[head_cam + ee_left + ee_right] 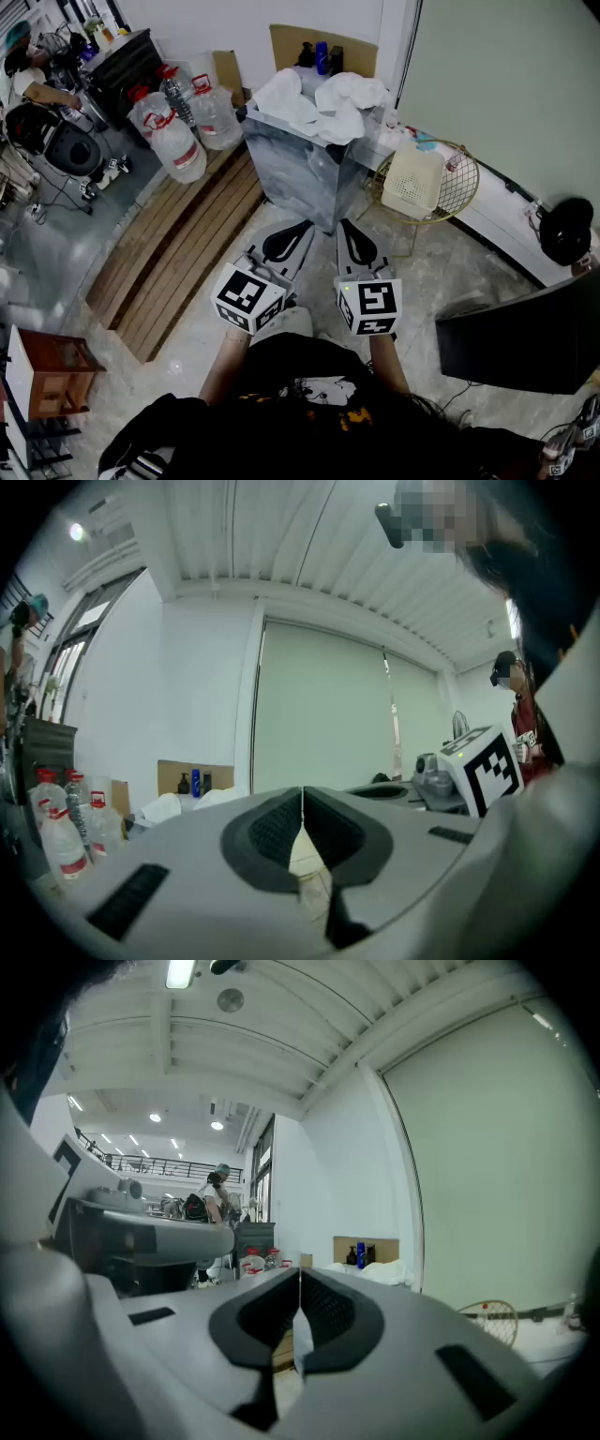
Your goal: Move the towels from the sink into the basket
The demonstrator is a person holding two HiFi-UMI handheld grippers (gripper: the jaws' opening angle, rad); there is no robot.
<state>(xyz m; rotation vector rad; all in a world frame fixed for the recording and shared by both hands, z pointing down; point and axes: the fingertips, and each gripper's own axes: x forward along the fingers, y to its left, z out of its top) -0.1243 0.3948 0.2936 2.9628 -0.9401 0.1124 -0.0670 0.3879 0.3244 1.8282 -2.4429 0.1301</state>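
Several white towels (319, 101) lie heaped on top of a steel sink unit (300, 169) straight ahead. To its right stands a gold wire basket (457, 187) holding a cream plastic crate (412, 180). My left gripper (302, 228) and right gripper (346, 228) are held side by side just short of the sink, pointing at it. Both are shut with nothing between the pads. The left gripper view shows its jaws (302, 803) meeting, with the towels (169, 808) far off to the left. In the right gripper view the jaws (299, 1288) meet too, with the towels (386, 1272) and basket (492, 1318) beyond.
Large water bottles (178, 131) stand left of the sink beside a wooden slat platform (178, 258). A dark panel (525, 337) is at the right and a small wooden stool (47, 370) at the lower left. A person (28, 80) works at a far bench.
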